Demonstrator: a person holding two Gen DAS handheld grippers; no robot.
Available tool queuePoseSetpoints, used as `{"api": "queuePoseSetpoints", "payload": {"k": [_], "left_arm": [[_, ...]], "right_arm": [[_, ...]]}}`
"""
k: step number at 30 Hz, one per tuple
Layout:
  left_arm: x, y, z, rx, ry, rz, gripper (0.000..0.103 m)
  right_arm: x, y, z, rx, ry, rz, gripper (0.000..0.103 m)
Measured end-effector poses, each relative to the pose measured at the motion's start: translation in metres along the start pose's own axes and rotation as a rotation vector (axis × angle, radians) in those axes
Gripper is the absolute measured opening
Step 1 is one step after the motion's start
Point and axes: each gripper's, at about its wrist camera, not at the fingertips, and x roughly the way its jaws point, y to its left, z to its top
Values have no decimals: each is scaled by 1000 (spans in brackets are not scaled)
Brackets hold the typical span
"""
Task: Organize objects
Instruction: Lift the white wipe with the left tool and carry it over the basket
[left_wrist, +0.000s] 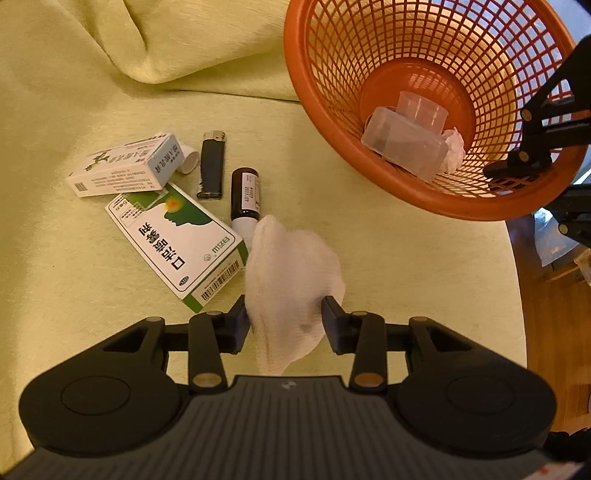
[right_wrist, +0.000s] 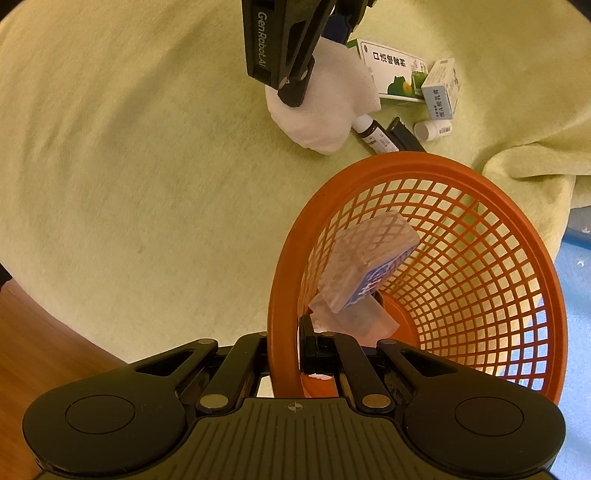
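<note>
Left on the cloth: a white box (left_wrist: 125, 164), a small white vial (left_wrist: 189, 157) behind it, a green-and-white box (left_wrist: 177, 240), a black lighter (left_wrist: 212, 165) and a brown bottle (left_wrist: 245, 199) lie close together on the yellow-green cloth (left_wrist: 74, 295), none yet in the basket.
Left gripper (left_wrist: 286, 317): its fingers pinch a wad of white gauze (left_wrist: 291, 273), held just beside the green-and-white box and the brown bottle's cap.
Orange basket (left_wrist: 436, 206): tilted towards the cluster; it holds a clear plastic box (left_wrist: 406, 146), a clear cup (left_wrist: 423, 110) and a crumpled tissue (left_wrist: 454, 149).
Right gripper (right_wrist: 282, 354): pressed onto the basket's rim (right_wrist: 284, 332), steadying it.
Progress: three items binned, the gauze apparently next, five remaining; roughly a third done.
</note>
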Motion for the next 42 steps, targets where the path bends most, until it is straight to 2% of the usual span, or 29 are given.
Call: {"api": "queuePoseSetpoints", "payload": {"k": [2, 5, 10, 23, 35, 42], "left_arm": [[-2, -1, 0, 6, 6, -2, 20], [-7, -1, -1, 3, 9, -1, 16], [-20, -2, -4, 10, 10, 4, 15], [-82, -1, 4, 31, -64, 17, 15], [-118, -9, 27, 77, -131, 21, 15], [-132, -15, 51, 114, -180, -22, 15]], "right_arm": [[0, 1, 0, -1, 0, -1, 0], [1, 1, -1, 0, 1, 0, 0], [0, 0, -2, 1, 1, 1, 0], [-1, -1, -2, -3, 2, -4, 0], [-2, 0, -1, 0, 5, -8, 0], [-1, -1, -1, 1, 6, -9, 0]]}}
